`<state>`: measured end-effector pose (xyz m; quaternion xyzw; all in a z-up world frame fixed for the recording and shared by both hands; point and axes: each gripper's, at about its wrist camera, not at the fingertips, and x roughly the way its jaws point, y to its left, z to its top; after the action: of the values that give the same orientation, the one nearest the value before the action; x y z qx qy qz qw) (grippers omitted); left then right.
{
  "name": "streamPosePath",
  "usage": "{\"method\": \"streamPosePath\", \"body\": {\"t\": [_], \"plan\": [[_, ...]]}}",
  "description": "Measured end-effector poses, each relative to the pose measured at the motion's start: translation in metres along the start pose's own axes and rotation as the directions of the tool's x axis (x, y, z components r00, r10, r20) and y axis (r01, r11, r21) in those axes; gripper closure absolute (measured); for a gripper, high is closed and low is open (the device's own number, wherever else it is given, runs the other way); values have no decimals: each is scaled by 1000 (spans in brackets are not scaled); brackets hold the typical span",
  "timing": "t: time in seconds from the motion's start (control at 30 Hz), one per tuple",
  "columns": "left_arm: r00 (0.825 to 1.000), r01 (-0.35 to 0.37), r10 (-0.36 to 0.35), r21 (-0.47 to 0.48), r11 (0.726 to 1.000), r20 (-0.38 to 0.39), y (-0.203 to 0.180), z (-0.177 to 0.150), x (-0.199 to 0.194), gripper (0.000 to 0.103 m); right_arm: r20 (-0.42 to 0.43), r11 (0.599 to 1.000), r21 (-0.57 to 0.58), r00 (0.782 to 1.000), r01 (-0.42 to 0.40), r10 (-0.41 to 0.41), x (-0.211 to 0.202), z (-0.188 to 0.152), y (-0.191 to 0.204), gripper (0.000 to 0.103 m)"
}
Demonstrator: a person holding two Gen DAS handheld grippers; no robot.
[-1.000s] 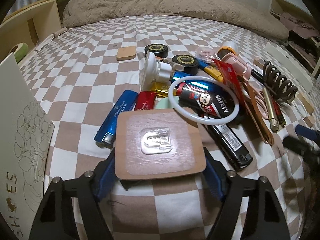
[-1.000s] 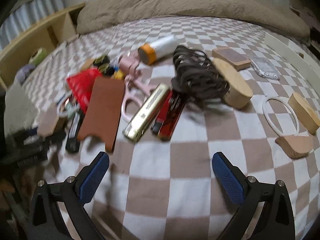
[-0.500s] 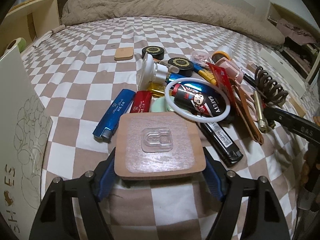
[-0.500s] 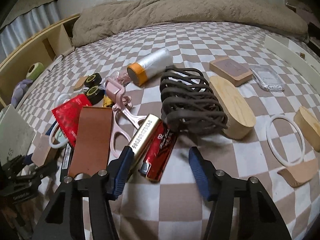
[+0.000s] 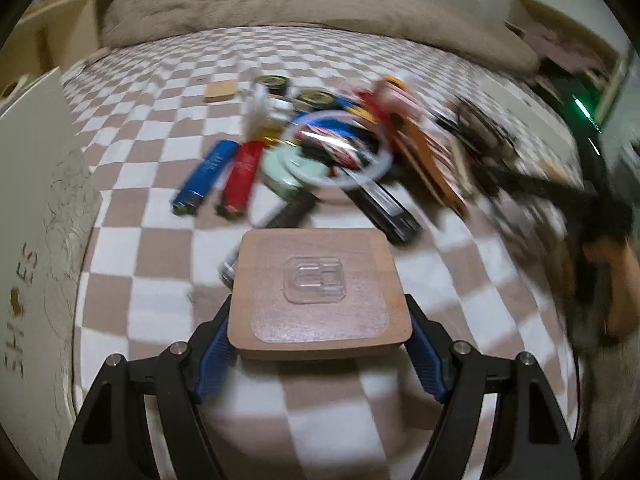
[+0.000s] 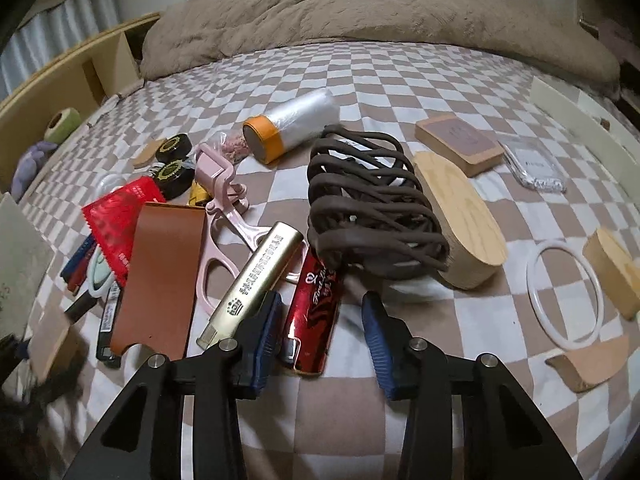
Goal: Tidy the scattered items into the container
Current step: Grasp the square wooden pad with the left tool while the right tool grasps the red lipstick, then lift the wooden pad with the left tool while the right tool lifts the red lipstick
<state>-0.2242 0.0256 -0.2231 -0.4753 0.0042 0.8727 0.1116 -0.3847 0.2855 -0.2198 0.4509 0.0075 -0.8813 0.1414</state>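
the left hand-held gripper (image 5: 320, 344) pinches a square tan wooden block with a clear stick-on hook (image 5: 318, 292) between its blue pads, above the brown-and-white checked bedspread (image 5: 152, 152) and near the white cardboard box printed "shoes" (image 5: 36, 264) at the left edge. the right hand-held gripper (image 6: 320, 332) is closing its jaws around the shiny red lighter (image 6: 314, 312), which lies on the bedspread between them beside a gold lighter (image 6: 256, 276), with the right pad not yet touching it. a dark brown claw hair clip (image 6: 372, 216) sits just beyond.
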Motion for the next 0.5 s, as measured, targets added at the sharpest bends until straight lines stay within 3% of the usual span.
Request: {"method": "streamPosePath", "body": {"t": [0.07, 0.17, 0.5], "plan": [[1000, -10, 11, 44, 999, -5, -9, -8, -1, 26, 1, 1000, 0, 1000, 0, 0, 1, 1, 1, 63], [999, -41, 41, 92, 995, 6, -19, -11, -2, 26, 7, 1000, 2, 1000, -16, 16, 0, 3, 0, 77], [998, -59, 58, 87, 994, 22, -18, -9, 1, 26, 4, 998, -23, 999, -54, 54, -16, -14, 8, 79]]}}
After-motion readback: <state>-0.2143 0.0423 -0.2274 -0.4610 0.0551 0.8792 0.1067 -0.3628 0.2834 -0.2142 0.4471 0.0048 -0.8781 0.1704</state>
